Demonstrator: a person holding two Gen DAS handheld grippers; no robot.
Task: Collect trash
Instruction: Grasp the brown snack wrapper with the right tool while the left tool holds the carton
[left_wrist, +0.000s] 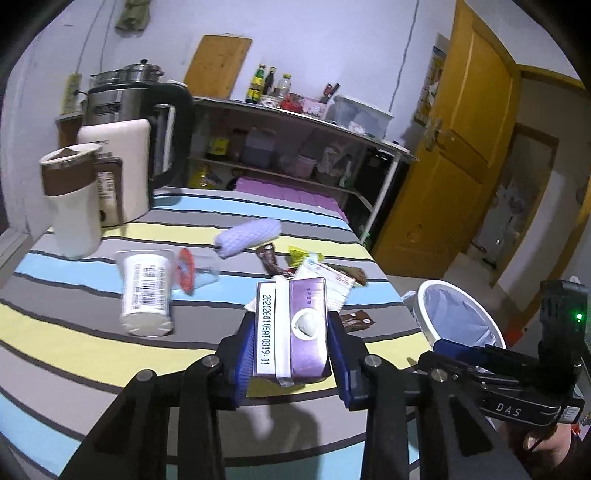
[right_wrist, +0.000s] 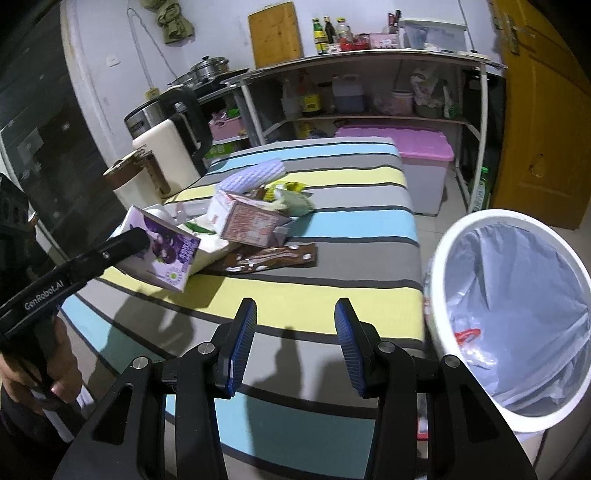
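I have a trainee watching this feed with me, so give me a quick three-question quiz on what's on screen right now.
1. True or false: the left claw grips a purple carton.
2. Which claw is open with nothing in it?
A. left
B. right
C. both
3. Fill in: the white bin beside the striped table is lined with a plastic ____.

Key:
1. True. The carton sits between both blue pads.
2. B. The right claw is spread over the table with nothing between its pads.
3. Bag. Something small and red already lies in it.
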